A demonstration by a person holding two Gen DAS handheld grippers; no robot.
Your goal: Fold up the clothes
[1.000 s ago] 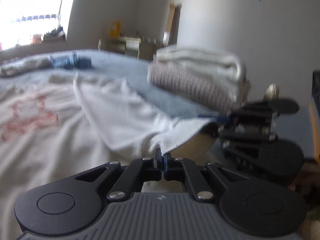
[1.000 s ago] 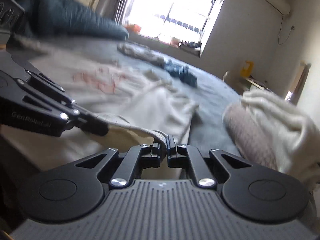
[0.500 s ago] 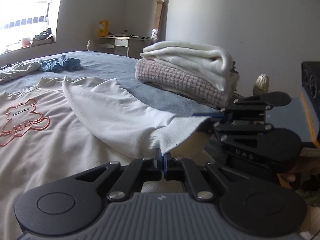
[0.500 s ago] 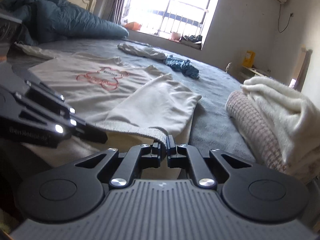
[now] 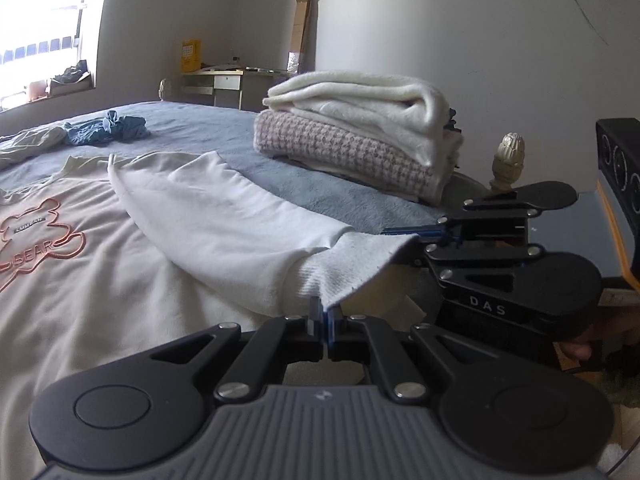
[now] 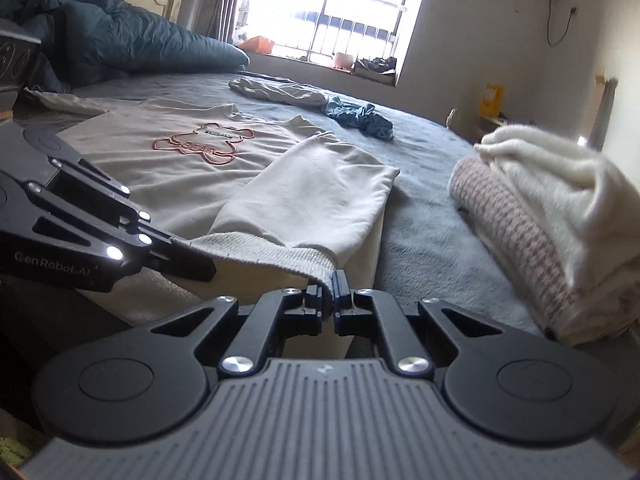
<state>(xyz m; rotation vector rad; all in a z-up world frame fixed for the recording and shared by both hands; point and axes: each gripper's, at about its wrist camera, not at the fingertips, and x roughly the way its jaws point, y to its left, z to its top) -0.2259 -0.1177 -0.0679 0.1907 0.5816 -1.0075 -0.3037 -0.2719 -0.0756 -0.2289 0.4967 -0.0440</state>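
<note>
The bed (image 6: 420, 216) carries a sweatshirt (image 6: 168, 168), a folded stack (image 6: 552, 216), loose clothes (image 6: 360, 114) and a duvet (image 6: 100, 40).

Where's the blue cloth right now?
The blue cloth lies crumpled on the bed, far side near the window, beyond the bear sweatshirt and beside a beige garment.

There are two tongs: the left tongs (image 5: 325, 322) and the right tongs (image 6: 334, 294). One cream sweatshirt (image 6: 192, 164) with one bear print (image 6: 204, 145) lies on the one bed (image 6: 424, 216). Two folded items make one stack: a white towel (image 5: 372, 100) on a checked knit (image 5: 340, 152). Two more loose clothes lie far back: one blue piece (image 6: 358, 114) and one beige piece (image 6: 276, 92). There is one dark duvet (image 6: 104, 36).
</note>
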